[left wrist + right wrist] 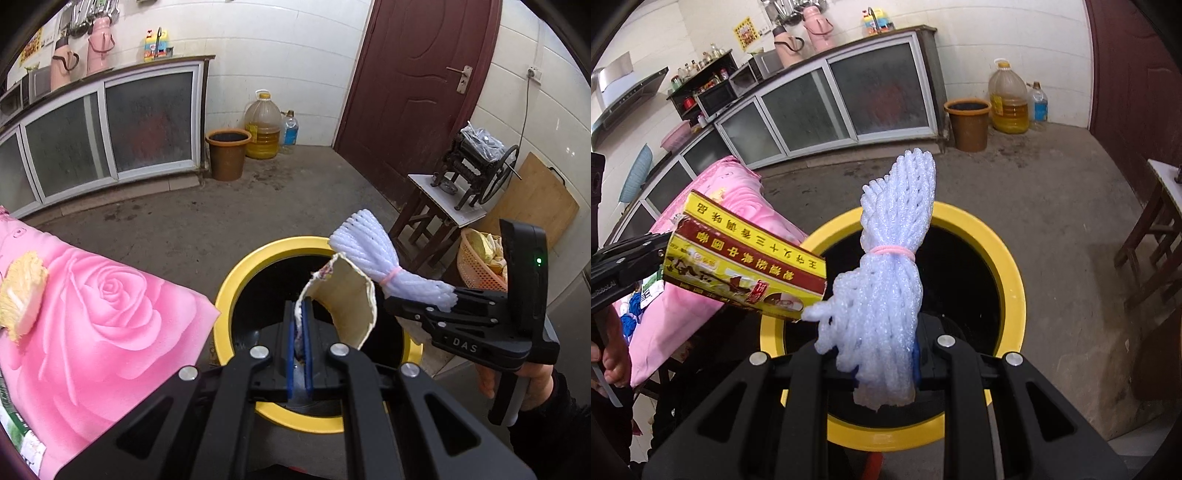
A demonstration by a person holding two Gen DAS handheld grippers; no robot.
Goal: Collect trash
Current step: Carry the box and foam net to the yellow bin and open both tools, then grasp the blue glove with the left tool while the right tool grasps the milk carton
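Observation:
A yellow-rimmed black bin (240, 273) (1004, 251) stands on the floor below both grippers. My left gripper (300, 317) is shut on a torn cardboard box, cream inside (351, 295), yellow and red outside (746, 269), held over the bin's mouth. My right gripper (886, 354), also in the left wrist view (452, 295), is shut on a white foam net bundle (894, 258) (365, 243) tied with a pink band, above the bin.
A table with a pink rose cloth (92, 317) (738, 192) stands left, with a yellow sponge-like piece (22, 291) on it. An orange bucket (228, 153), oil jug (263, 125), stool with a machine (454, 199), basket (480, 266), cabinets and a door surround the floor.

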